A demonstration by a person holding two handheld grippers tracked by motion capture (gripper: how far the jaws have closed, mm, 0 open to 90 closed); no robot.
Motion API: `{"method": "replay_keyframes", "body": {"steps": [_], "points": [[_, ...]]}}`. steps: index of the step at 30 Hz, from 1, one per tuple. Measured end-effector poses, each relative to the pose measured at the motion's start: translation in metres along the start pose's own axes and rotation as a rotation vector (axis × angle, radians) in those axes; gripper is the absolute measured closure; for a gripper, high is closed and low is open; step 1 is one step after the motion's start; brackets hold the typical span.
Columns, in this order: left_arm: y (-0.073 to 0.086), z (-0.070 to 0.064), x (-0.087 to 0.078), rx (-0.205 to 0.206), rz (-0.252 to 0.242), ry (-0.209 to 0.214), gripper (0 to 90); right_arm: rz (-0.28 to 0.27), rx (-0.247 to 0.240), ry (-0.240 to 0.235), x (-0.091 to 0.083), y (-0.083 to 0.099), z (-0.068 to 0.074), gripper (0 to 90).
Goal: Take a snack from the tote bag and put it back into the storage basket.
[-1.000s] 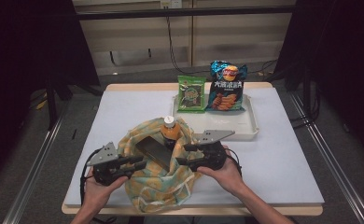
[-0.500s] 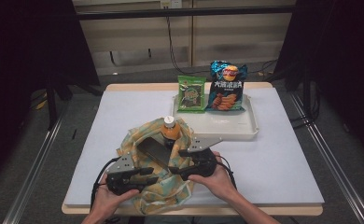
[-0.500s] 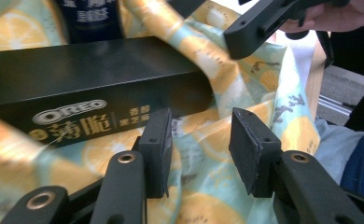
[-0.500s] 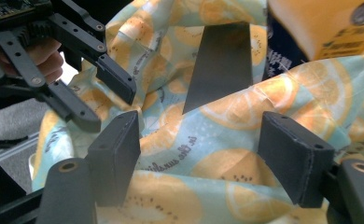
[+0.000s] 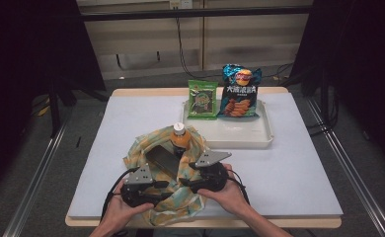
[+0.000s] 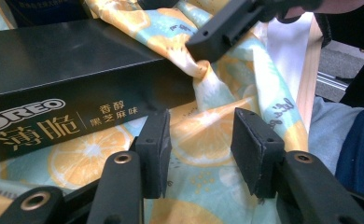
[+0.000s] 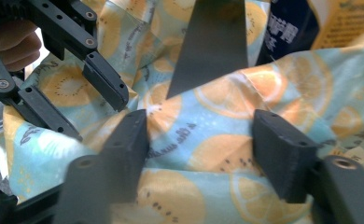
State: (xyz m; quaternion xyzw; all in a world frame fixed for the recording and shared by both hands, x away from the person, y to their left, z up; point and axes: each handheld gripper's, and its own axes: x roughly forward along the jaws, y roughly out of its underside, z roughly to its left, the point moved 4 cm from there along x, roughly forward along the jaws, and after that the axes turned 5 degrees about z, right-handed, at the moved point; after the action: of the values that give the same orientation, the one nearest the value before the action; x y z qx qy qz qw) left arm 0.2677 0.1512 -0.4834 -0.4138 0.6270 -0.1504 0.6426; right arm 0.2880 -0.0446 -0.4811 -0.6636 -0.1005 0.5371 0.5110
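both grippers spread over the fruit-print cloth point(image 5: 180, 207) — left gripper point(image 6: 199, 144) beside the black oreo box point(image 6: 68, 79), right gripper point(image 7: 199, 149) facing it; orange bottle point(image 5: 179, 138) upright behind.

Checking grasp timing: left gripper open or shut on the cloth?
Open. In the left gripper view the left gripper has its jaws apart, with the fruit-print cloth showing between them, not pinched.
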Motion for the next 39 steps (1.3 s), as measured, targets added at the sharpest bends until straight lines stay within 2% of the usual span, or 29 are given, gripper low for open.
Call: {"method": "replay_keyframes", "body": {"steps": [1,5,11,15,16,18,22,27,33,39], "points": [[0.0,0.0,0.001,-0.003,-0.012,0.004,56.7,0.005,0.007,-0.005,-0.001,0.0,-0.001,40.1],[0.0,0.002,-0.001,0.0,0.004,0.004,56.5,0.011,0.008,-0.004,-0.004,0.002,-0.001,40.8],[0.0,0.003,-0.001,-0.01,-0.013,0.007,55.2,0.016,0.023,-0.017,-0.012,0.006,-0.003,42.0],[0.0,0.004,-0.002,-0.01,-0.003,0.001,55.0,0.016,0.029,-0.027,-0.018,0.01,-0.006,59.5],[0.0,0.004,-0.001,-0.018,-0.016,0.007,54.7,0.016,0.035,-0.024,-0.019,0.011,-0.007,63.9],[-0.001,0.004,-0.001,-0.009,-0.001,0.005,54.6,0.012,0.059,-0.037,-0.02,0.013,-0.01,70.4],[-0.001,0.003,0.0,-0.012,-0.009,0.015,54.6,0.005,0.079,-0.06,-0.019,0.015,-0.015,76.6],[-0.002,0.003,0.001,-0.018,-0.02,0.022,54.6,0.005,0.089,-0.078,-0.019,0.016,-0.017,90.0],[-0.002,0.004,0.0,-0.013,-0.013,0.017,54.0,0.012,0.094,-0.073,-0.022,0.016,-0.019,90.0],[-0.002,0.003,-0.001,-0.024,-0.026,0.022,54.1,0.0,0.109,-0.051,-0.039,0.019,-0.025,90.0]]}}
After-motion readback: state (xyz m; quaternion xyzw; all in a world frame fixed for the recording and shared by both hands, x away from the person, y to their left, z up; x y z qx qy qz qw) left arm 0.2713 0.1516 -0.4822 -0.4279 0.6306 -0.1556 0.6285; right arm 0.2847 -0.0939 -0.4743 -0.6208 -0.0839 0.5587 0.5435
